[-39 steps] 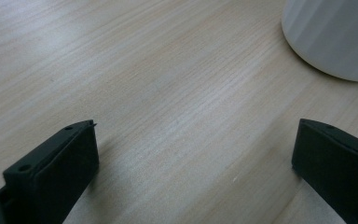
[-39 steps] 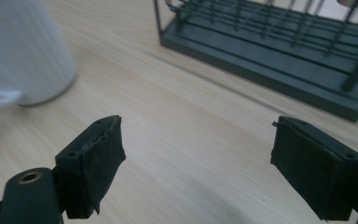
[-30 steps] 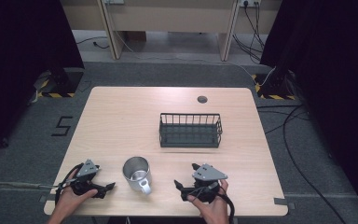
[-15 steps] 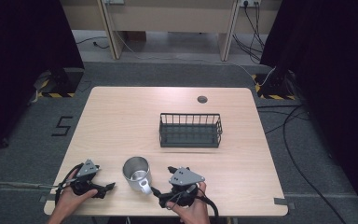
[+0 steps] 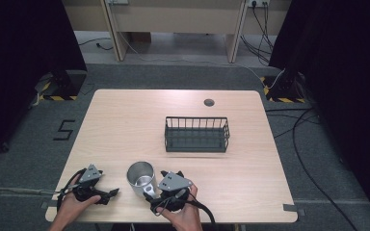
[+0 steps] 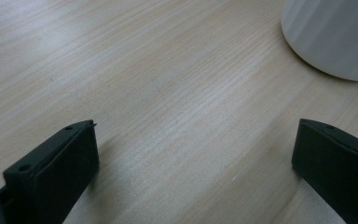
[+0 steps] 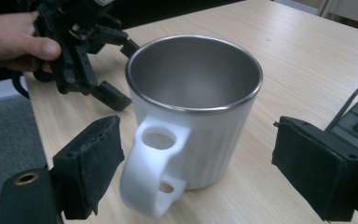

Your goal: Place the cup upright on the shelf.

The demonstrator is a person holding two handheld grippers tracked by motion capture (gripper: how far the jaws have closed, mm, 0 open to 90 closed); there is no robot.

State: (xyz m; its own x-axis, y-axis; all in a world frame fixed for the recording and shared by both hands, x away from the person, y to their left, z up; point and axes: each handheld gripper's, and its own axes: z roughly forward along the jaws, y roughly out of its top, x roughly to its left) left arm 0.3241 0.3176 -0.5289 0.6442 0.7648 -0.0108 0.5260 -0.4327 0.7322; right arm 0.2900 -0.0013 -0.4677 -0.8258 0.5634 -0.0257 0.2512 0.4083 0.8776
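A light wooden table point(image 5: 125, 125) carries a black wire basket point(image 5: 197, 134) at its middle. A white steel-lined mug point(image 5: 141, 177) stands upright nearer the person than the basket, well apart from it.

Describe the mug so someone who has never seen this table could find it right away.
Start at the wooden table and look to its near edge, between the two grippers. The mug stands upright there, white outside with a shiny steel inside and a white handle, unlike the black wire basket farther back.

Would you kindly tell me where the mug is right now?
In the high view the mug stands upright near the table's front edge, between the left gripper and right gripper.
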